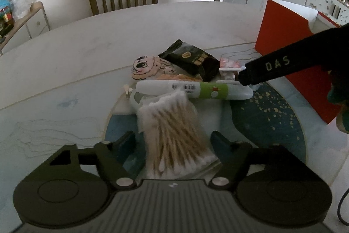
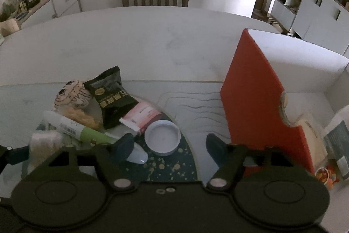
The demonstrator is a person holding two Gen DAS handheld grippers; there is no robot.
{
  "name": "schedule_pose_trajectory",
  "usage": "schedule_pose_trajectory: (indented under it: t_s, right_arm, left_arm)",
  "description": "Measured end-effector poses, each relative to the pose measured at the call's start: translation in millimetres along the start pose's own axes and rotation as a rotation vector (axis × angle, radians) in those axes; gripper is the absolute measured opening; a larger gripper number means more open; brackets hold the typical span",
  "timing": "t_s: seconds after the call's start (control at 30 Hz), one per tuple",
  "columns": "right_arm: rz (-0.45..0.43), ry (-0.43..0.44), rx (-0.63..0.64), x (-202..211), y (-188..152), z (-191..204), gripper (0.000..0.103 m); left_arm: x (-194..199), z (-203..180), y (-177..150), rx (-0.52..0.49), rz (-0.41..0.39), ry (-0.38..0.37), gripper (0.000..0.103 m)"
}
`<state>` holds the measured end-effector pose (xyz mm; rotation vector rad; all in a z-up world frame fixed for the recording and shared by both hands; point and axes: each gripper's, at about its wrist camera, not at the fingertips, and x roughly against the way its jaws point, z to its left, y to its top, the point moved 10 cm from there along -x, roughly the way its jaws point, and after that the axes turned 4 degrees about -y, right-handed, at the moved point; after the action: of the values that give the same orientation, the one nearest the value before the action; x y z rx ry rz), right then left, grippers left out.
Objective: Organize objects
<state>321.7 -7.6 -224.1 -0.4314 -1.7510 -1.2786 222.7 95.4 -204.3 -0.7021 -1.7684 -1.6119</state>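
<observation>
A bag of cotton swabs [image 1: 174,134] is straddled, unpinched, by the spread left claw [image 1: 174,141] on the bench [image 1: 87,47], while the right claw [image 2: 170,145], spread, is held near a white lid [image 2: 162,138].

"DAS" on right tool [image 1: 250,78] finger; barcode, digits unreadable, on white-green tube [image 1: 192,90].

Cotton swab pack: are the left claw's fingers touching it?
Apart. In the left wrist view, blue mat shows between each finger and the cotton swab pack.
</observation>
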Motion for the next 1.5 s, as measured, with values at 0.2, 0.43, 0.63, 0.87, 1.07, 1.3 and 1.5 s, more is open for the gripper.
schedule_pose_trajectory:
  t_s: [0.2, 0.43, 0.63, 0.87, 1.07, 1.3, 1.5]
  right_arm:
    - [0.004, 0.014, -0.008, -8.5, 2.0, -2.8, 0.056]
    - [-0.003, 0.040, -0.007, -5.5, 2.5, -0.3, 0.036]
    - [0.001, 0.036, -0.033, 3.0, 1.8, -5.0, 0.014]
    - [-0.011, 0.055, -0.050, 13.0, 1.5, -8.2, 0.026]
    - [-0.010, 0.059, -0.012, 11.0, 1.9, -1.5, 0.051]
    - [0.026, 0.065, -0.011, -5.1, 3.0, 2.8, 0.051]
    - [0.055, 0.076, 0.001, -15.5, -1.6, 6.6, 0.042]
  left_arm:
    - [1.2, 1.7, 1.5, -0.005, 0.000, -0.001, 0.053]
    - [5.3, 3.4, 2.0, -0.011, 0.003, -0.006, 0.041]
    - [15.6, -0.1, 6.2, -0.029, -0.013, -0.006, 0.038]
    - [25.5, -1.5, 7.6, -0.023, -0.022, -0.011, 0.038]
    - [31.0, 0.5, 2.1, -0.015, -0.014, -0.007, 0.038]
    - [37.9, 6.4, -2.7, 0.003, -0.010, 0.008, 0.038]
    - [41.3, 9.8, -2.3, 0.020, -0.012, 0.014, 0.038]
